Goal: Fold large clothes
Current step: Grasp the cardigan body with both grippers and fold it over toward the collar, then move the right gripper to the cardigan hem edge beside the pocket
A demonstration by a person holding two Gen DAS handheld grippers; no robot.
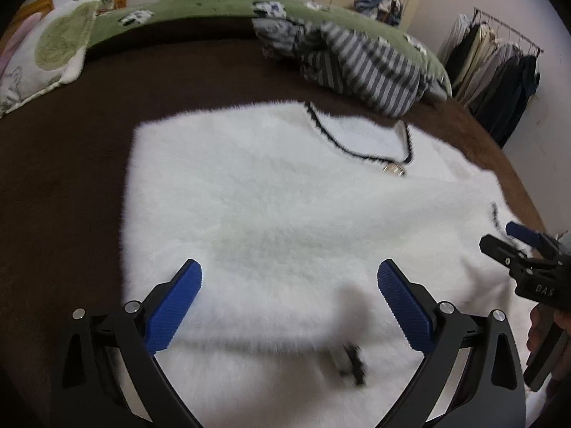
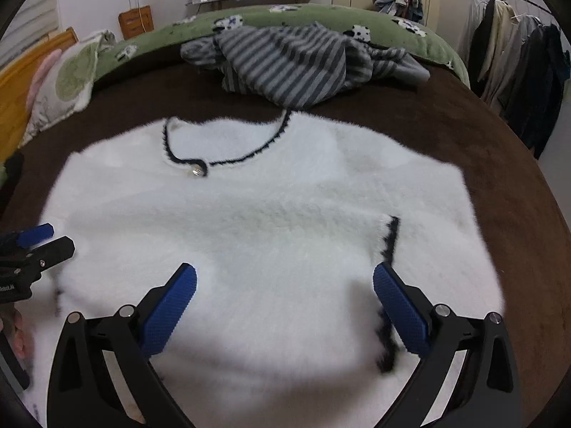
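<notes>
Sweater point(image 2: 271, 221), white and fluffy with dark trim, lies flat right under and ahead of both your tools; your left gripper point(image 1: 289, 299) and your right gripper point(image 2: 285, 296) both hang over it with fingers spread wide, holding nothing. It rests on a brown blanket point(image 2: 499, 164), with a striped top point(image 2: 296, 71) past it, a green cover point(image 2: 321, 18) behind that, and hanging clothes point(image 2: 517, 64) off to your right.

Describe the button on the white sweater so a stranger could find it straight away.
On the brown bed cover lies a fluffy white sweater, spread flat in front of a crumpled striped garment. Follow its black-trimmed neckline to the lowest point: the button sits there, small, round and shiny, the sweater's only metallic spot.
</notes>
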